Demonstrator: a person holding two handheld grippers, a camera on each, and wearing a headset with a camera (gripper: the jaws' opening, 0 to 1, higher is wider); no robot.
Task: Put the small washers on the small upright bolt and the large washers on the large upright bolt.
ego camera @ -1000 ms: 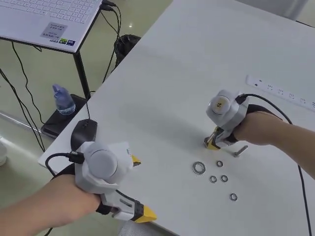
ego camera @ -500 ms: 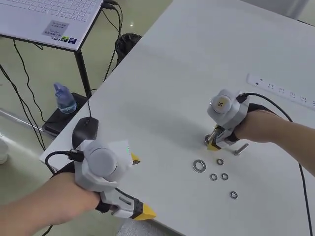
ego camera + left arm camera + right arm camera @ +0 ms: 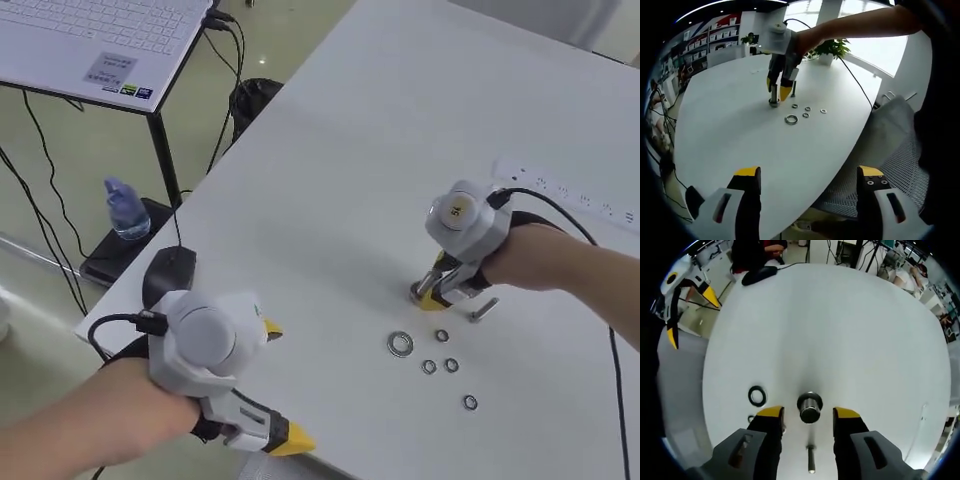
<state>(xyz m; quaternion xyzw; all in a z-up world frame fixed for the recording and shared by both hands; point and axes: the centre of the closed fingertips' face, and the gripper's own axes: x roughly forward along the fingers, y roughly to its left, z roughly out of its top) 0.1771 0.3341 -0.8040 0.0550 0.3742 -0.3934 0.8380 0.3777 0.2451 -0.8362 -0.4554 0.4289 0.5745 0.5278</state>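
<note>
The large bolt (image 3: 810,407) stands upright on the white table (image 3: 340,180), and my right gripper (image 3: 808,413) is open around it with a gap on each side. In the head view that right gripper (image 3: 432,291) covers most of the large bolt (image 3: 421,290). The small bolt (image 3: 484,309) stands just right of it and looks upright in the left gripper view (image 3: 793,89). A large washer (image 3: 401,344) and several small washers (image 3: 441,336) lie loose in front of the bolts. My left gripper (image 3: 283,384) hangs open and empty at the table's near edge.
A black mouse (image 3: 166,276) lies near the table's left corner. A white power strip (image 3: 570,195) runs along the far right. A laptop (image 3: 90,30) sits on a side stand, with a water bottle (image 3: 125,208) below it. A grey chair (image 3: 880,135) stands beside the table.
The head camera has shifted a little. The right gripper stays around the large bolt, and the left gripper holds its place. The washers have not moved.
</note>
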